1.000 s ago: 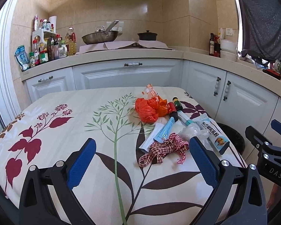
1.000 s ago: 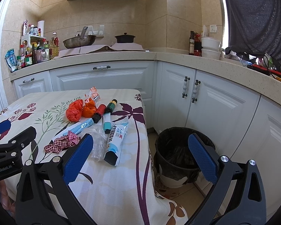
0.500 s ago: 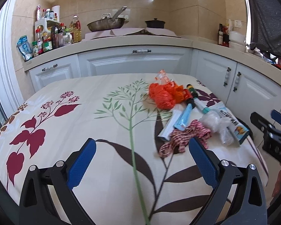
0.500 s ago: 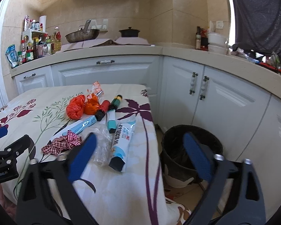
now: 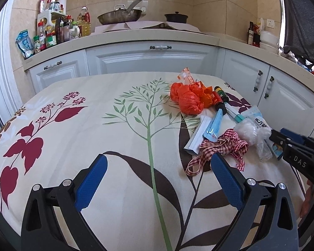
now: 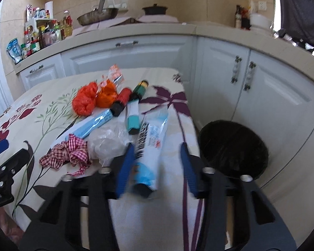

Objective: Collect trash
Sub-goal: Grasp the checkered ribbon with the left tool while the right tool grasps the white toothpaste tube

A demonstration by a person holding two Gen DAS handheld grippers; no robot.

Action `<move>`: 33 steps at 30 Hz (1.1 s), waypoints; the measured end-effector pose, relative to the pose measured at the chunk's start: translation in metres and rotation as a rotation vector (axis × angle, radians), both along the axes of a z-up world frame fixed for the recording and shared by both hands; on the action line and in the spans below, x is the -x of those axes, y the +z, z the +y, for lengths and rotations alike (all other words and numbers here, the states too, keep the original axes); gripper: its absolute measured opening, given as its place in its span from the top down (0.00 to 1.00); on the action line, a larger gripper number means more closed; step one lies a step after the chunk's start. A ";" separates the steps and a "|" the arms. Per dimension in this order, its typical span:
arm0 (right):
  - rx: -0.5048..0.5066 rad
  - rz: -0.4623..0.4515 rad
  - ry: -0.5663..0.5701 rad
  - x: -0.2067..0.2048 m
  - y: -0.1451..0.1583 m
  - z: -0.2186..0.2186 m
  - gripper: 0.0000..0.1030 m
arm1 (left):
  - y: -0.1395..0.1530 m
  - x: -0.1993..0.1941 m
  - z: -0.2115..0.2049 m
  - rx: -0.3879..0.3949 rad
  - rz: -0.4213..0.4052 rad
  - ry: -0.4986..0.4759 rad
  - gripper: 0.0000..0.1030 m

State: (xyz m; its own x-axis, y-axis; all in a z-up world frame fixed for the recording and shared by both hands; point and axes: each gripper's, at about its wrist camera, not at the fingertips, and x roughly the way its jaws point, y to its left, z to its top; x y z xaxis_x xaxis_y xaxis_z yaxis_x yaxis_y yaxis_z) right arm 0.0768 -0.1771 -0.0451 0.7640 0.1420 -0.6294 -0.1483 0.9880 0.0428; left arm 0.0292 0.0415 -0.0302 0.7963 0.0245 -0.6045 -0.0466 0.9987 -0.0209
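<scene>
Trash lies in a heap on the flowered tablecloth (image 5: 115,125): an orange bag (image 6: 83,102), a blue sachet (image 6: 96,123), a teal-capped tube (image 6: 133,117), a clear plastic bag (image 6: 108,142), a red checked ribbon (image 6: 71,152) and a white-and-blue toothpaste tube (image 6: 152,133). My right gripper (image 6: 157,148) straddles the near end of the toothpaste tube. Its jaws are closing, the left pad at the tube's edge and a gap still on the right. My left gripper (image 5: 158,161) stands wide open over bare cloth, left of the ribbon (image 5: 221,146).
A black-lined bin (image 6: 259,144) stands on the floor just right of the table edge, before white cabinets (image 6: 272,87). The counter behind carries a wok (image 5: 119,16), a pot (image 5: 175,17) and a rack of bottles (image 5: 52,31).
My right gripper came forward and down over the toothpaste tube, and its jaws narrowed from wide open. My left gripper dropped a little and moved closer to the table.
</scene>
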 end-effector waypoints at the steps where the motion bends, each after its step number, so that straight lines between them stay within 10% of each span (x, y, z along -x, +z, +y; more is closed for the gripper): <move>1: -0.009 0.009 0.006 -0.001 -0.001 -0.001 0.78 | 0.000 -0.001 -0.001 0.002 0.002 -0.003 0.07; 13: -0.038 -0.017 0.004 0.011 0.005 -0.016 0.83 | -0.003 -0.011 -0.033 0.003 0.041 -0.099 0.09; 16: -0.051 -0.021 0.001 0.012 0.006 -0.021 0.83 | -0.009 -0.017 -0.036 0.007 0.086 -0.104 0.43; 27: -0.073 -0.020 0.000 0.013 0.004 -0.031 0.83 | -0.018 -0.024 -0.043 0.032 0.124 -0.108 0.48; 33: -0.074 -0.021 0.000 0.014 0.003 -0.033 0.83 | -0.018 -0.020 -0.045 0.002 0.104 -0.115 0.90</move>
State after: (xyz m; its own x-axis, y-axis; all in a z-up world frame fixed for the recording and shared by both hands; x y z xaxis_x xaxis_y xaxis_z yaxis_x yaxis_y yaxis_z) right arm 0.0630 -0.2098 -0.0424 0.7772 0.1878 -0.6006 -0.1503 0.9822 0.1127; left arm 0.0492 -0.0038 -0.0487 0.7271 -0.0643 -0.6835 0.0659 0.9975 -0.0237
